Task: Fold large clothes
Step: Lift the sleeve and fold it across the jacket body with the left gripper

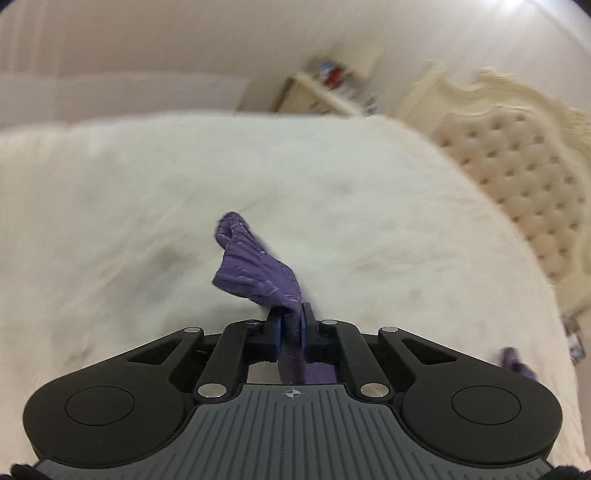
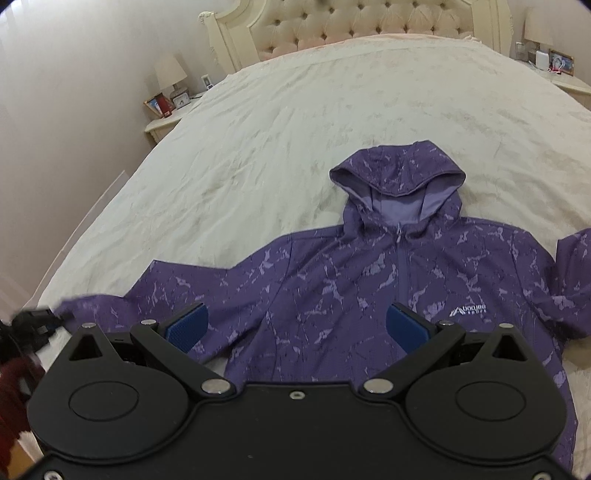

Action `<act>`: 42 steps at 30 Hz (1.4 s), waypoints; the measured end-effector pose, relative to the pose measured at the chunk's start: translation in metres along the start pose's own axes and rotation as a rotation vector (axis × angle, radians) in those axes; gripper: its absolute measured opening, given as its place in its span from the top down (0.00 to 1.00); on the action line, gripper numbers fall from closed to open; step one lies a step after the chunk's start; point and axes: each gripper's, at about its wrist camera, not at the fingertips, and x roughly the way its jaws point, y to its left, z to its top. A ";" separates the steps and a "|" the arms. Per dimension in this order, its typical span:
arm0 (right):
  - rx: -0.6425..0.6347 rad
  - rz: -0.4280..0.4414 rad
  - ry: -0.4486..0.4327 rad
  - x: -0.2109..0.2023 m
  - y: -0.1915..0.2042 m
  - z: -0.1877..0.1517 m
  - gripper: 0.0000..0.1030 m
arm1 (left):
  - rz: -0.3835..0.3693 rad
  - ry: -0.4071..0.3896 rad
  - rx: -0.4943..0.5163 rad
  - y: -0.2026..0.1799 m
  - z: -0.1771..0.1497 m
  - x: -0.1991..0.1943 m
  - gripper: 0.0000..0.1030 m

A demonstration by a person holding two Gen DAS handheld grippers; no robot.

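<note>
Purple hooded jacket [image 2: 369,280], pale marbled print, zipped, front up on cream bedspread [image 2: 277,129]; hood [image 2: 399,173] toward tufted headboard [image 2: 351,26]. Left sleeve cuff [image 1: 255,266] pinched between closed blue pads of left gripper [image 1: 292,325], bunched and lifted off the bedding. Right gripper [image 2: 295,328] spread wide over jacket's chest, holding nothing. Nightstand [image 2: 166,122] with lamp [image 2: 170,74] beside bed. Left-wrist view blurred.

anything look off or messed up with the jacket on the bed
Nothing damaged or spilled. The purple hooded jacket lies face up and zipped on the bed. Its only untidy part is one sleeve end, bunched and twisted where the left tool grips it.
</note>
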 end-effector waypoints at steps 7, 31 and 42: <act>-0.011 0.052 0.035 -0.006 -0.022 -0.013 0.01 | -0.189 -0.134 0.187 -0.106 0.012 -0.058 0.92; 0.159 -0.024 0.060 -0.044 -0.200 -0.029 0.01 | -0.564 0.207 0.476 -0.365 -0.185 0.090 0.91; 0.185 -0.089 0.119 -0.032 -0.222 -0.042 0.01 | -0.579 0.352 0.554 -0.383 -0.226 0.091 0.54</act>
